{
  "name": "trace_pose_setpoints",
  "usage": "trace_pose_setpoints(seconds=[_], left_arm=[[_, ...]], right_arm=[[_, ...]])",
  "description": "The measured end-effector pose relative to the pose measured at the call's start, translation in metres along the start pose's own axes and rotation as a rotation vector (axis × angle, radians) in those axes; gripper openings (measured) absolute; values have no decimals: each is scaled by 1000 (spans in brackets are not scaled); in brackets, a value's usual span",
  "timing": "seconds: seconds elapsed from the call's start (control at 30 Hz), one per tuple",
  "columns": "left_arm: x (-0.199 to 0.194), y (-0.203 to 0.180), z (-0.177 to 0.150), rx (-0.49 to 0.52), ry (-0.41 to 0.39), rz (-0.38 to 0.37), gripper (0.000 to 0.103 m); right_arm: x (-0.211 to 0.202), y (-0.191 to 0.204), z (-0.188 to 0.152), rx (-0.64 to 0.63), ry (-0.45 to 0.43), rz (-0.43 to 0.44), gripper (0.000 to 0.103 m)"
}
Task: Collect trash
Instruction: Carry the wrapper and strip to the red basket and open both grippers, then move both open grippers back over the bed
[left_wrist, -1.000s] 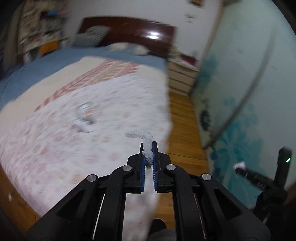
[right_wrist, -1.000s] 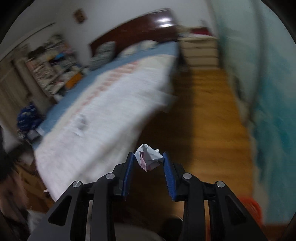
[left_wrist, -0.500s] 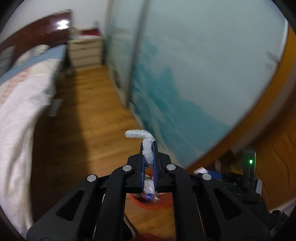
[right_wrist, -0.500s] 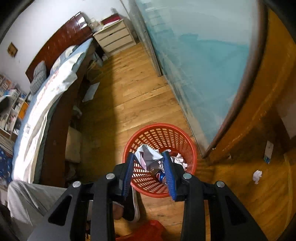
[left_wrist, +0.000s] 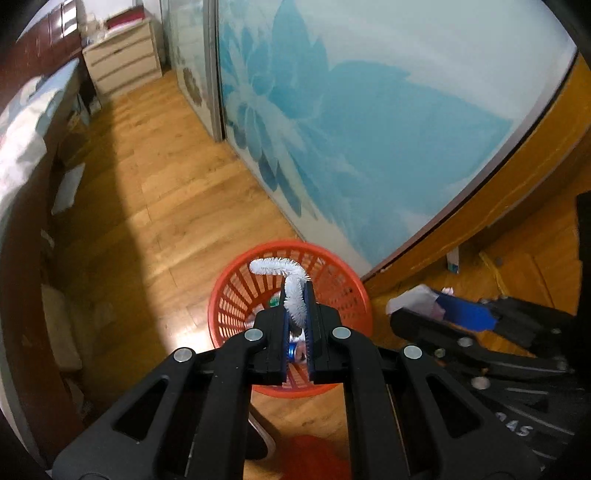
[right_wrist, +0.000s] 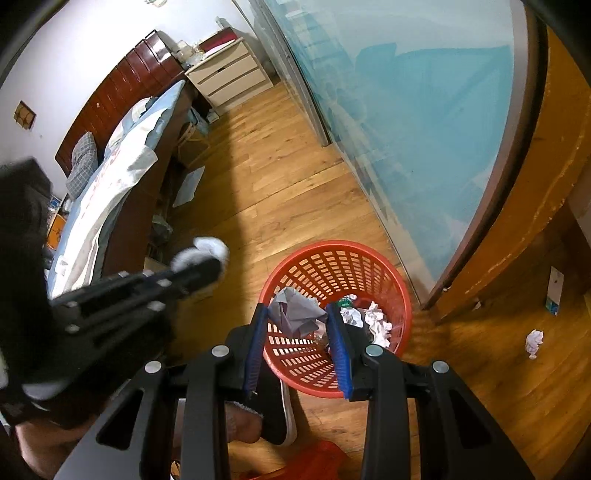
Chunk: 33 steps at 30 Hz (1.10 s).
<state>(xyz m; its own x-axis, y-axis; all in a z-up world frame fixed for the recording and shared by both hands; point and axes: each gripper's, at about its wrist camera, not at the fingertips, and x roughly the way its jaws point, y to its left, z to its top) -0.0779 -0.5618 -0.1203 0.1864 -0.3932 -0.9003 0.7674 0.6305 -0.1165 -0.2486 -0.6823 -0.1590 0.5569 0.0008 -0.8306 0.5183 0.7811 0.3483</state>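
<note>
Left claw (left_wrist: 297, 295), pressed together on a white pipe cleaner (left_wrist: 291, 286), points down over the red basket (left_wrist: 229, 295); right claw (right_wrist: 297, 319) pinches a crumpled grey paper (right_wrist: 295, 314) above the same basket's near rim. Inside the basket lie white paper wads (right_wrist: 376, 321) and other scraps. Beyond, the wooden floor (right_wrist: 288, 192) runs between bed (right_wrist: 110, 177) and blue-patterned sliding door (left_wrist: 369, 129) to a drawer chest (right_wrist: 232, 77).
</note>
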Motion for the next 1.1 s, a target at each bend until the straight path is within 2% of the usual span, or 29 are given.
trace_pose_setpoints(seconds=[0.27, 0.33, 0.4, 0.43, 0.5, 0.57, 0.67, 0.93, 1.07, 1.1], left_arm=[[6, 15, 1, -34, 21, 21, 8], [7, 19, 0, -46, 25, 32, 16], [9, 17, 1, -6, 14, 86, 25], [9, 16, 1, 5, 5, 87, 29], [8, 16, 0, 2, 2, 71, 52], [8, 18, -2, -15, 0, 37, 54], [7, 20, -3, -16, 10, 47, 55], [-17, 35, -5, -63, -36, 37, 57], [-65, 60, -6, -95, -124, 42, 58], [-89, 77, -7, -121, -172, 54, 62]], right_arm=[[15, -7, 7, 28, 10, -29, 38], [17, -8, 9, 37, 8, -30, 42], [17, -8, 10, 42, 7, -37, 51], [17, -8, 11, 44, 4, -39, 52], [16, -8, 13, 47, -4, -41, 56], [15, -8, 14, 46, -10, -46, 57], [13, -9, 15, 54, -18, -56, 60], [6, 0, 20, 46, -18, -53, 60], [-3, 19, 24, 4, -27, -36, 60], [-6, 29, 26, -20, -30, -31, 61]])
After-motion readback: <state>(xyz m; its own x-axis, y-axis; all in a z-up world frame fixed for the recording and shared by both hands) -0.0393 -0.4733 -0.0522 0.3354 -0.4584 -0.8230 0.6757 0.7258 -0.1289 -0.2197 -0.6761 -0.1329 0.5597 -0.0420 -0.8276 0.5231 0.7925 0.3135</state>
